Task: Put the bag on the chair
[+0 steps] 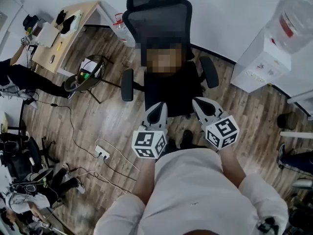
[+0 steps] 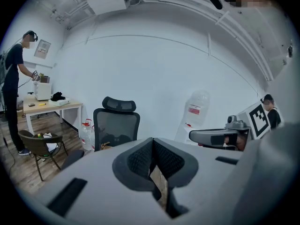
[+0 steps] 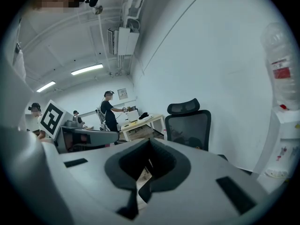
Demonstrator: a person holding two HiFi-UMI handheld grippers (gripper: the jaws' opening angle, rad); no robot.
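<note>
Looking down from the head camera, a black mesh office chair (image 1: 157, 13) stands on a wood floor against a white wall. A dark shape that looks like the bag (image 1: 171, 89) sits on the chair's seat. It is hard to tell apart from the black upholstery, and a mosaic patch covers the area just above it.

No writing can be read. The large water bottle (image 1: 296, 16) on the white dispenser (image 1: 259, 62) has a red and white label, but its print is too small to make out. Each gripper carries a cube with black and white square markers and no words.

The left gripper (image 1: 159, 106) and right gripper (image 1: 199, 103) are held side by side, pointing at the front of the seat. The bag lies just ahead of their tips, between the two lines they point along. Whether either tip touches it cannot be told.

In both gripper views the jaws are pressed together with nothing between them. Only a sliver of floor shows below, and the chair stands beyond.
</note>
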